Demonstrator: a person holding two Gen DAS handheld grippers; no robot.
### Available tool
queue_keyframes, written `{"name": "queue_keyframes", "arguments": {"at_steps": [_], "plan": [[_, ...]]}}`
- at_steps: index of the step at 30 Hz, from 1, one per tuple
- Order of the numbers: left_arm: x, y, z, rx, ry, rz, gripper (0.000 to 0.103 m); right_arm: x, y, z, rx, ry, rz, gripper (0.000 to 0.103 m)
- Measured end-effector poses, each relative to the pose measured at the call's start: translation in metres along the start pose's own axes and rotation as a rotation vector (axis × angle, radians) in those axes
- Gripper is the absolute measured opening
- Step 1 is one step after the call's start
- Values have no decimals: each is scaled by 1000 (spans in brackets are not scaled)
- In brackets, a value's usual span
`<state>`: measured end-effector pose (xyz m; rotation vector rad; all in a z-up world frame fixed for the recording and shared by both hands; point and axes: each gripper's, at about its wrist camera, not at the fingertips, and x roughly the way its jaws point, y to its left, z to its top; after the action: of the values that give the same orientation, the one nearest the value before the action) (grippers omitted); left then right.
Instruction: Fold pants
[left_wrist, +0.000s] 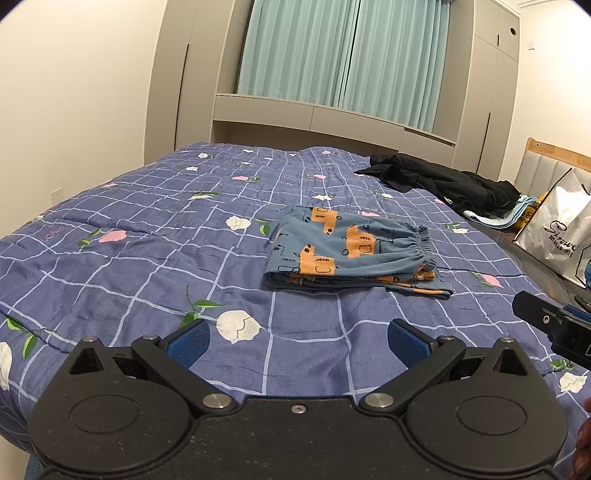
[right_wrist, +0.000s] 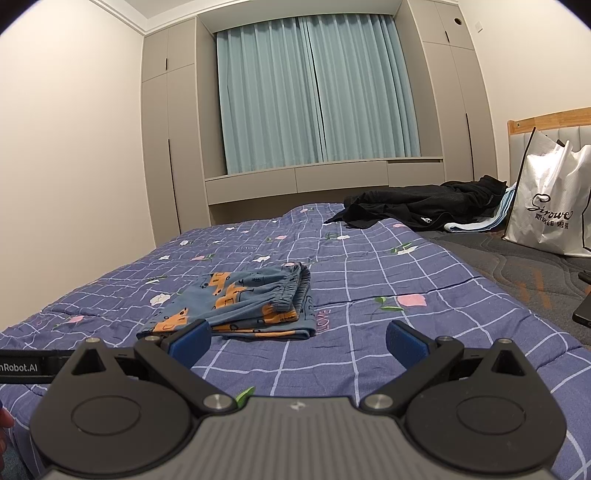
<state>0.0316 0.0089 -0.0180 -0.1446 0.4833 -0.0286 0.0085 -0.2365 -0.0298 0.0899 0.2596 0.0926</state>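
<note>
I saw the folded blue pants (left_wrist: 351, 251) lying on the checked quilt (left_wrist: 147, 258), near both tools. My left gripper (left_wrist: 295, 341) and right gripper (right_wrist: 297, 341) were spread wide, holding nothing.

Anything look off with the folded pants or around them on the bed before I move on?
Mostly tidy. The folded pants lie flat on the quilt, though lower layers stick out unevenly past the waistband. A black garment lies crumpled near the headboard. Both grippers are open and empty.
</note>
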Motion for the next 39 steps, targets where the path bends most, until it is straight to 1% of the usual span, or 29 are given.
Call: {"name": "queue_keyframes", "arguments": {"at_steps": [7, 15, 21, 39], "plan": [[0, 0, 0, -3, 2, -2, 102, 0, 0, 0, 1, 0, 0, 103], [-1, -1, 0, -24, 5, -31, 102, 0, 0, 0, 1, 0, 0, 103], [-2, -3, 2, -13, 4, 26, 102, 0, 0, 0, 1, 0, 1, 103], [-2, -4, 1, -2, 14, 25, 102, 0, 2, -1, 2, 3, 1, 103]]}}
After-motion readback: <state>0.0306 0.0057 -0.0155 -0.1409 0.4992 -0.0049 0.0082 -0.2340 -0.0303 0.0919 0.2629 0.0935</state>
